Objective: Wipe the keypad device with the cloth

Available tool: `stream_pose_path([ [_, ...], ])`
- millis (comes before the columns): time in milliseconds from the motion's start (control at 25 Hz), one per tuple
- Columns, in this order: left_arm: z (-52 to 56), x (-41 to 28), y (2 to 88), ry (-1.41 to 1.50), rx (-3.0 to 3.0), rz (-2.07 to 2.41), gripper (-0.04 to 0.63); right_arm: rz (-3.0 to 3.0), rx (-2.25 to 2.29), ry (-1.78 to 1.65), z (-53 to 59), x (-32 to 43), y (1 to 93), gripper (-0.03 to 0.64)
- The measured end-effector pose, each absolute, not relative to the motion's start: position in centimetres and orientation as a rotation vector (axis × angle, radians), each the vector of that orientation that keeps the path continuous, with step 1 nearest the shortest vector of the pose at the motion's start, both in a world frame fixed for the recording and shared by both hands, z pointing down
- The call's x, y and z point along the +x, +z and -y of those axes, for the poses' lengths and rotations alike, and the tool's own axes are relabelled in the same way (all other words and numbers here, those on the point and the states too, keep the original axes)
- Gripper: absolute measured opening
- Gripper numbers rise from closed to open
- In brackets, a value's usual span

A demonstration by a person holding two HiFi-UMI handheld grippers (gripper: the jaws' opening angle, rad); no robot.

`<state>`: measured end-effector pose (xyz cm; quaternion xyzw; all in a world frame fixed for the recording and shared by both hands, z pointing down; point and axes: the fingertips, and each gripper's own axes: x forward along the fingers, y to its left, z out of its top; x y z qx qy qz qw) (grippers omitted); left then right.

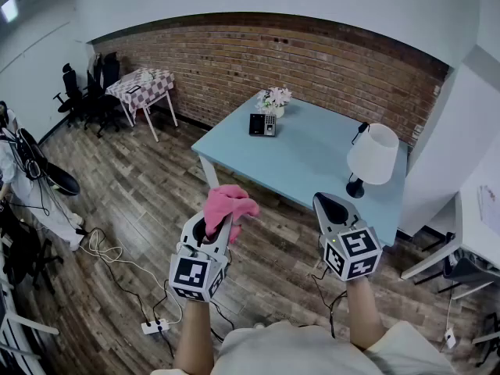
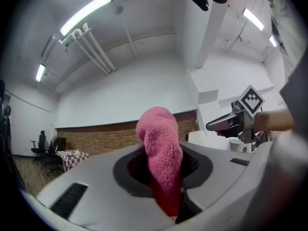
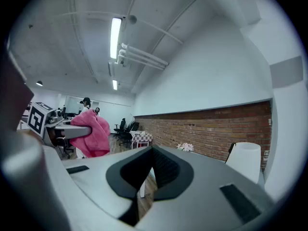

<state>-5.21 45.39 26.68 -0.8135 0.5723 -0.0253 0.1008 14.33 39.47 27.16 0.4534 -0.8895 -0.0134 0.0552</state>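
The keypad device (image 1: 262, 124), a small black unit with a grey keypad, stands at the far side of the light blue table (image 1: 305, 162). A pink cloth (image 1: 229, 203) sticks up out of my left gripper (image 1: 215, 223), which is shut on it and held in the air over the floor, well short of the table. In the left gripper view the cloth (image 2: 161, 148) is pinched between the jaws of the left gripper (image 2: 164, 170). My right gripper (image 1: 327, 202) hovers near the table's front edge. The right gripper (image 3: 151, 170) is shut with nothing in it, and the cloth (image 3: 91, 134) shows at its left.
A white lamp (image 1: 373, 155) stands on the table's right end and a small flower pot (image 1: 275, 100) behind the device. A checkered table (image 1: 142, 86) and office chairs (image 1: 90, 92) are at the far left. Cables and a power strip (image 1: 154, 326) lie on the wooden floor.
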Motion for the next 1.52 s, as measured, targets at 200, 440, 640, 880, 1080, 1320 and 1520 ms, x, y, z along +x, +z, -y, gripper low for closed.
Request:
stream_pose_path([
  [200, -45.3, -6.0, 27.4, -0.078, -2.422, -1.688, 0.117, 2.708, 1.415, -0.046, -39.3, 13.6, 27.3, 0.011],
  [440, -44.4, -7.3, 29.1, -0.098, -2.465, -1.685, 0.117, 2.813, 1.391, 0.078, -39.0, 12.1, 26.9, 0.014],
  [640, -42.6, -7.8, 30.1, -0.11, -2.49, -1.679, 0.117, 2.806, 1.349, 0.059, -37.6, 10.8, 27.7, 0.014],
  [880, -37.7, -8.2, 31.2, -0.129, -2.514, -1.67, 0.117, 2.767, 1.349, 0.013, -32.9, 10.2, 29.0, 0.014],
  [1080, -31.0, -8.9, 31.4, -0.136, -2.512, -1.662, 0.117, 2.75, 1.36, -0.065, -26.4, 9.9, 29.6, 0.014],
  [1320, -21.2, -9.6, 30.9, -0.145, -2.504, -1.687, 0.117, 2.722, 1.364, -0.073, -16.3, 9.7, 29.9, 0.014],
  [1520, -13.8, -9.8, 30.2, -0.154, -2.507, -1.707, 0.117, 2.705, 1.385, -0.089, -8.6, 9.7, 29.2, 0.014],
])
